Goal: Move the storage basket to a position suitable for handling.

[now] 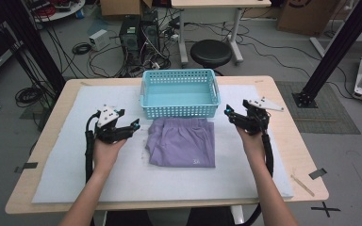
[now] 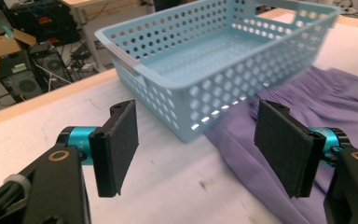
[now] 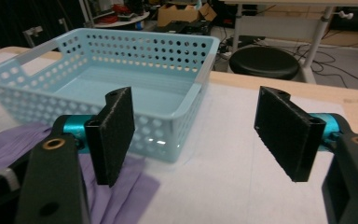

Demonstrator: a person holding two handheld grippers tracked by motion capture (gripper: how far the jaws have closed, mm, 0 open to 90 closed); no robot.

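Garment (image 1: 182, 142): a folded lilac piece of soft cloth, judged light, limp and not fragile. It is expected to sag and unfold if lifted by one point only. A grip is best taken at the two outer edges at once, through all folded layers, so that the fold is kept. The fabric looks matte, so slipping between the padded jaws is judged unlikely.

Left to right across the table (image 1: 56, 160):

Left gripper (image 1: 134, 126): held just left of the garment, apart from it. Its jaws are spread wide, with nothing between them. In the left gripper view the pads (image 2: 121, 144) are seen clear of the cloth, with the garment's left edge (image 2: 279, 126) lying past the far pad.

Garment: laid flat on the white mat (image 1: 66, 150), at the middle of the table, its far edge touching or just under the near wall of the basket (image 1: 179, 111). The shape is roughly square. A gathered band is seen along the far edge and a small pale mark near the front right corner. Some wrinkling is noted at the left side.

Basket: pale blue, perforated, empty, directly behind the garment.

Right gripper (image 1: 228, 113): held just right of the garment's far corner, apart from it. Its jaws are likewise spread wide and empty; in the right gripper view the cloth (image 3: 121, 196) lies below and beside the near pad.
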